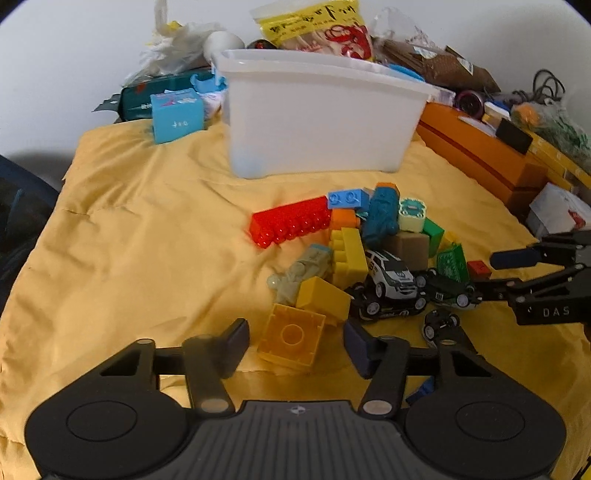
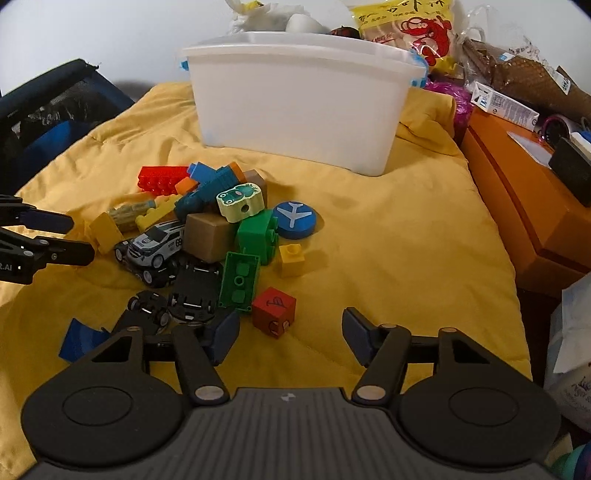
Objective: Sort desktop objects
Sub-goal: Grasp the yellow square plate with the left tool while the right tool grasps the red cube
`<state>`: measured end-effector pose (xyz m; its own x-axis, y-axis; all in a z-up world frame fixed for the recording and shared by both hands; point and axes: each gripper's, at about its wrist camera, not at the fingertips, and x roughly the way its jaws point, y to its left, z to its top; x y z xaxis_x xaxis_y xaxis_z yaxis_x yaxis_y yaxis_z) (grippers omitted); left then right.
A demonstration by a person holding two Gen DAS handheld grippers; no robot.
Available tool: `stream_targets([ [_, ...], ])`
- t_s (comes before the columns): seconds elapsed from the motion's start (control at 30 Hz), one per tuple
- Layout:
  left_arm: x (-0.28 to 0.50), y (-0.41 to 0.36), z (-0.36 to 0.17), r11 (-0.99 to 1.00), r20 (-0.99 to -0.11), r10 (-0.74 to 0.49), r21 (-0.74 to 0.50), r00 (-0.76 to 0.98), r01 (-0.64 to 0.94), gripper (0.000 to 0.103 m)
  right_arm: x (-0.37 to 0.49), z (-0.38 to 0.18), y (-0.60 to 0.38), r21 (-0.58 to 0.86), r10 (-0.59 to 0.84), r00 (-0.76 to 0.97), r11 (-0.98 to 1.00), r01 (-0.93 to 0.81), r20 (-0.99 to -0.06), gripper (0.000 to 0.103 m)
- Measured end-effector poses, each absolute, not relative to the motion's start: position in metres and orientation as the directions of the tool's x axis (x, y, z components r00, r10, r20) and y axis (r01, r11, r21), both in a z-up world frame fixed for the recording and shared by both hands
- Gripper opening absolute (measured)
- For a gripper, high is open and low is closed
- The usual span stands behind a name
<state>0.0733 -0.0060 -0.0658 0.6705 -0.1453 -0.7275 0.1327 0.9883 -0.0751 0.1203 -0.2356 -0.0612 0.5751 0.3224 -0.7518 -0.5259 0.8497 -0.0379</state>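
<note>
A pile of toys lies on the yellow cloth (image 1: pixel 147 240): a long red brick (image 1: pixel 290 224), yellow bricks, a white toy car (image 1: pixel 389 277) and a teal figure (image 1: pixel 380 216). My left gripper (image 1: pixel 295 341) is open, its jaws either side of an upturned yellow brick (image 1: pixel 291 338). My right gripper (image 2: pixel 290 334) is open just in front of a red cube (image 2: pixel 274 311). A green brick (image 2: pixel 240 282), a blue airplane disc (image 2: pixel 294 219) and a small yellow cube (image 2: pixel 291 259) lie near it. The white bin (image 1: pixel 317 122) stands behind the pile.
An orange box (image 2: pixel 524 206) runs along the right edge. A blue box (image 1: pixel 176 114), snack bags (image 1: pixel 317 26) and clutter lie behind the bin. A dark chair (image 2: pixel 48 110) is at the left. The other gripper shows at each view's side.
</note>
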Motion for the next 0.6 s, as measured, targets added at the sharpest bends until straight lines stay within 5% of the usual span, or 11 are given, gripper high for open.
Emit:
stream_targets([
  [0.13, 0.074, -0.010, -0.069, 0.987, -0.733, -0.148, -0.066, 0.664, 0.147, 0.041, 0.123, -0.065, -0.232, -0.031, 0.330, 0.566, 0.844, -0.535, -0.756, 0.049],
  [0.27, 0.071, -0.010, -0.068, 0.986, -0.731, -0.151, -0.063, 0.666, 0.154, 0.038, 0.126, -0.067, -0.230, -0.010, 0.350, 0.547, 0.836, -0.549, -0.761, 0.030],
  [0.6, 0.058, -0.001, -0.040, 0.988, -0.680, -0.157, -0.117, 0.716, 0.105, 0.038, 0.115, -0.052, -0.243, 0.029, 0.381, 0.567, 0.847, -0.531, -0.731, 0.029],
])
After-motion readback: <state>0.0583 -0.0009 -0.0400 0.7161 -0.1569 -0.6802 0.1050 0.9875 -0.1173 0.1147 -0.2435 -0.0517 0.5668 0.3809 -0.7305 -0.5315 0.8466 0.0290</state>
